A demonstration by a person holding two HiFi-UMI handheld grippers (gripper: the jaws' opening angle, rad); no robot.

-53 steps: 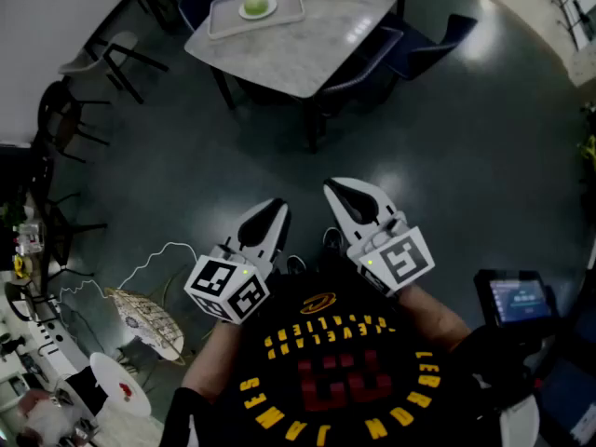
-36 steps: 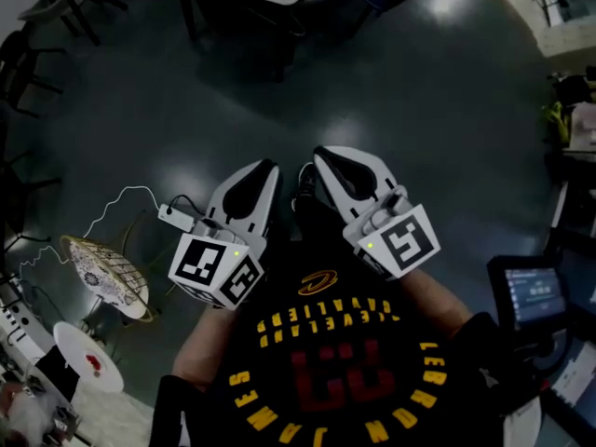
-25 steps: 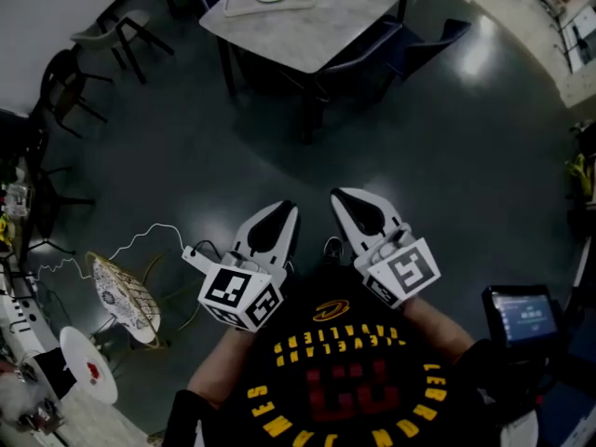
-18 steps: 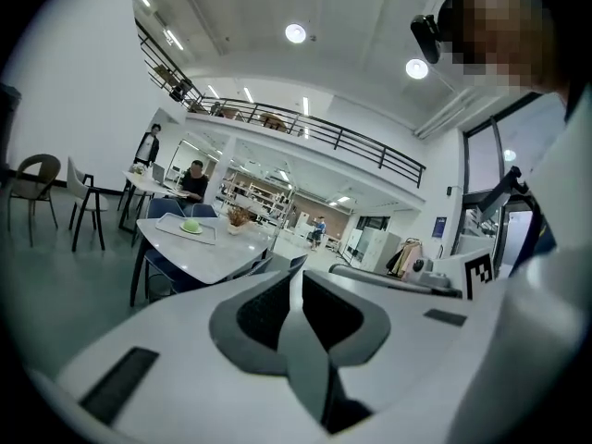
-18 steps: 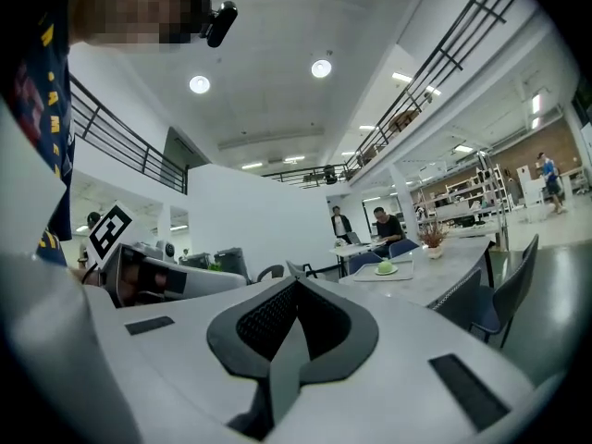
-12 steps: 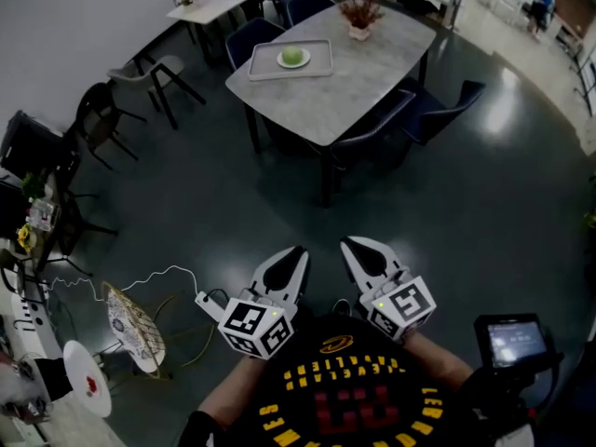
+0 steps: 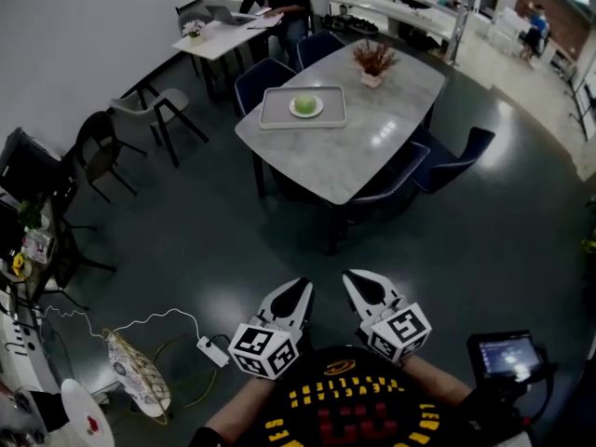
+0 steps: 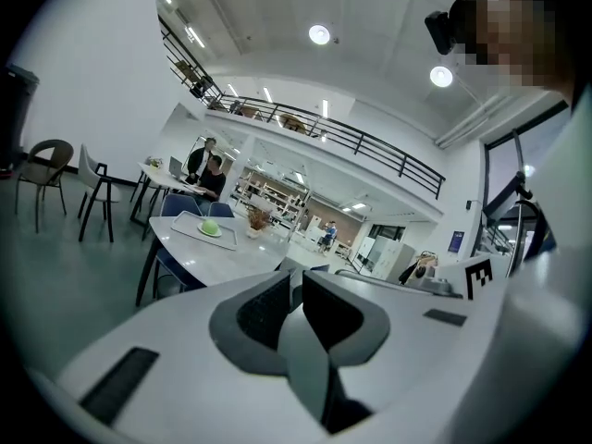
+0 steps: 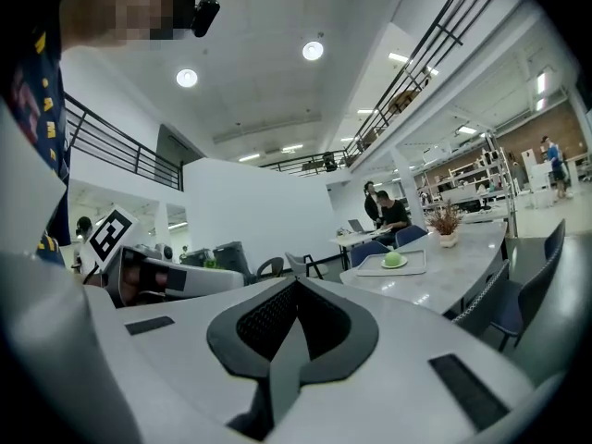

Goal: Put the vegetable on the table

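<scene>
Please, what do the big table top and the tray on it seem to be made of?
Table top: pale stone or a stone-look laminate, polished, judging by the mottled grey surface and bright light reflections. Tray: grey, duller, with a raised rim; maybe plastic or metal, too far to tell.

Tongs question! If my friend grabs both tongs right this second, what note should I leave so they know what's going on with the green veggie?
Left tongs: closed, nothing in them.
Right tongs: closed, empty.
Green vegetable: sits on a small plate in the tray near the far end of the table, across open floor from you.
Done: nothing yet; the vegetable is untouched.
Left: walk to the table, open one pair of tongs, lift the vegetable off the plate and probably set it on the bare tabletop beside the tray.
</scene>
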